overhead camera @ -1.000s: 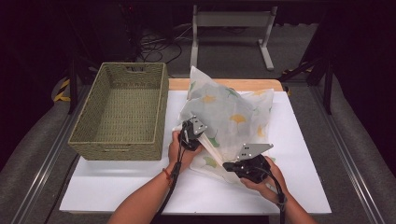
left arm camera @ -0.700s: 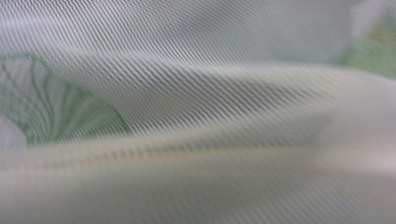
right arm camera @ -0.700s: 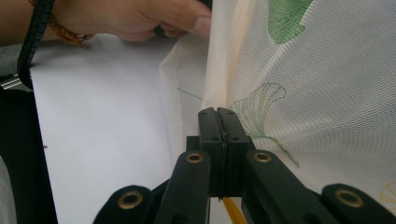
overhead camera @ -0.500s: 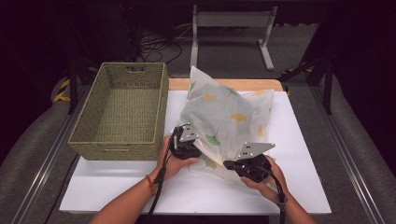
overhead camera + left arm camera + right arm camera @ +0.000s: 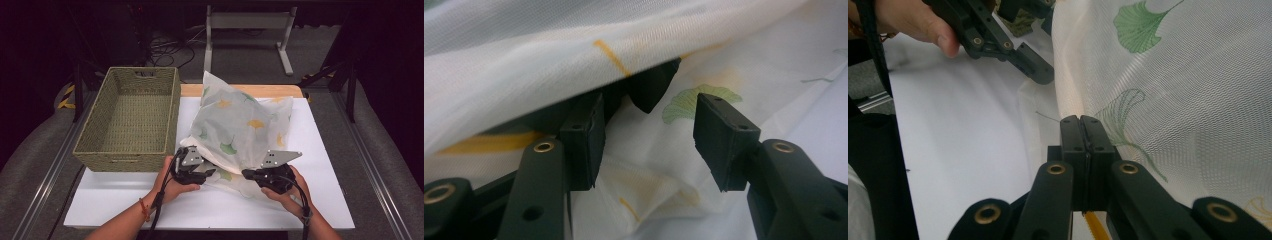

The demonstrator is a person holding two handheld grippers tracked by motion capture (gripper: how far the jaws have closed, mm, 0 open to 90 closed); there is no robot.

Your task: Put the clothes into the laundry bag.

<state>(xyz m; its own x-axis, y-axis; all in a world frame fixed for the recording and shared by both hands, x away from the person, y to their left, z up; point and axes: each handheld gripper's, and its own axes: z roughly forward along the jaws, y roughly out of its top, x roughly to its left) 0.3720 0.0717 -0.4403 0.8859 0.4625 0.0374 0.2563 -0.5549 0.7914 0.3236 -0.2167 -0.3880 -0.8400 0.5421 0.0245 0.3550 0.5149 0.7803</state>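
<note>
Plainly, the empty woven basket (image 5: 127, 117) stood at the left of the white worktop (image 5: 125, 200), and just to its right lay the pillow in a thin white cover printed with ginkgo leaves (image 5: 240, 130), propped up toward the far edge and spilling loose cloth toward the person.

The left tool (image 5: 207, 172) sat at the near left corner of that cover. Its jaws had just been opening, and they stood apart with cloth lying behind and between them, the pads (image 5: 586, 140) pressing on nothing. In the right gripper view the same tool (image 5: 1040, 72) showed farther off, at the edge of the fabric.

The right tool (image 5: 248, 174) was at the near right of the cover, its jaws shut together (image 5: 1082, 131). A yellow sliver showed beneath them; whether that was a pinched fold of the cover was hard to tell, though the cloth rose taut from the tips, so a grip on the hem seemed likely.

The cover looked light, limp and slightly sheer, likely to slide and bunch rather than hold shape, while the filling would be soft and bulky but not heavy. Nothing about it seemed fragile, beyond the risk of snagging the weave. The best hold would be a doubled fold at a corner or hem, one tool on each side.

No brand, label or writing could be read.
</note>
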